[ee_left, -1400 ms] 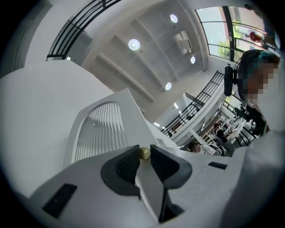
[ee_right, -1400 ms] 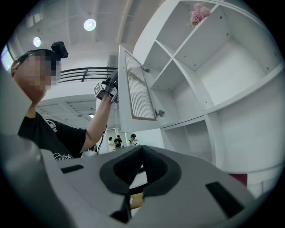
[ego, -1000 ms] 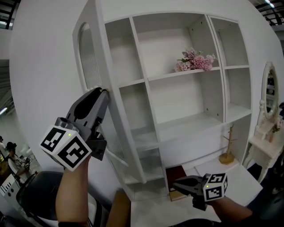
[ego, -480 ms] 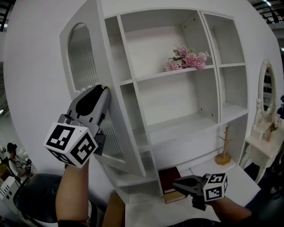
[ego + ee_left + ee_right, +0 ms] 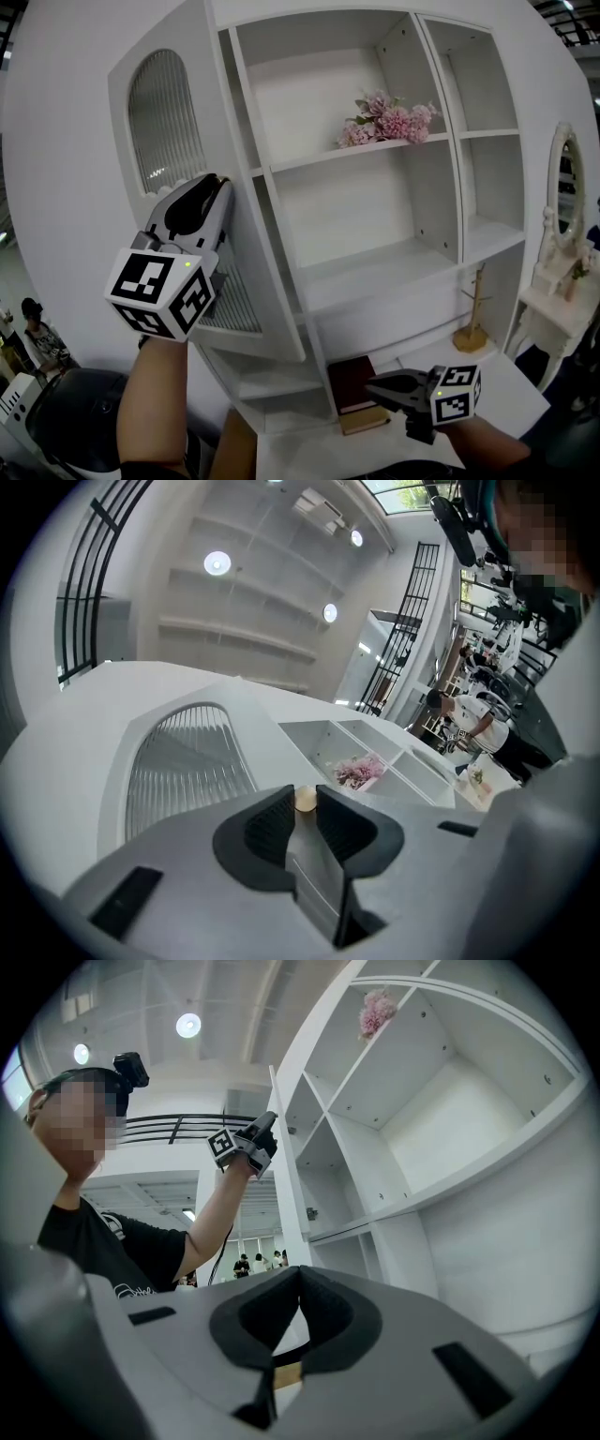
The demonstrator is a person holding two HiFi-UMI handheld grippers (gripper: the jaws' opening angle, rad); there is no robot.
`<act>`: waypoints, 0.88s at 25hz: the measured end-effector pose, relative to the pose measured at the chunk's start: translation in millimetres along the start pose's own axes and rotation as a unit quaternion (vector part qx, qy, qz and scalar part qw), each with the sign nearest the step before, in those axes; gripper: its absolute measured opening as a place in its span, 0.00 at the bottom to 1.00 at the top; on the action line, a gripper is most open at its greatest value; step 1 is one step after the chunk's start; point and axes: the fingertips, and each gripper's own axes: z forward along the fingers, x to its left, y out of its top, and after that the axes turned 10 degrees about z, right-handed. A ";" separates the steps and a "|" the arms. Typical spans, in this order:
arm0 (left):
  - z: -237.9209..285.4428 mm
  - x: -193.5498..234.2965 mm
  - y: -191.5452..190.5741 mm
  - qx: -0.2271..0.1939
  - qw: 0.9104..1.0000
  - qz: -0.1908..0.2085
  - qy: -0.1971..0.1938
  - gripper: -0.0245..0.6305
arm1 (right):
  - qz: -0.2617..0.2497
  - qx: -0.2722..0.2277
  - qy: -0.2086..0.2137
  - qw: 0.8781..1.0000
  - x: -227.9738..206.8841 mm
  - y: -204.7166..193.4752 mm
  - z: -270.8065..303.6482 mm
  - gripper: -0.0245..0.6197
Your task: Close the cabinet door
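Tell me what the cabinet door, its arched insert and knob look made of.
White cabinet door: painted wood or board, smooth matte, no grain.
Arched ribbed insert: likely reeded glass or acrylic; vertical flutes, translucent grey.
Small round tan knob: wood or brass-toned, too small to tell.

The cabinet door (image 5: 220,122) looks matt white painted wood, its panel (image 5: 164,117) ribbed glass.
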 end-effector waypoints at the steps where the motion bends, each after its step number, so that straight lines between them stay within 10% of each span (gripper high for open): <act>1: 2.5 -0.8 -1.7 0.001 1.000 0.001 0.001 0.15 | 0.000 0.000 0.000 1.000 -2.7 0.1 -1.6 0.05; 22: 70.3 -6.3 -54.0 0.044 0.998 0.026 0.048 0.15 | 0.010 -0.006 0.007 1.000 -55.8 14.3 -36.2 0.05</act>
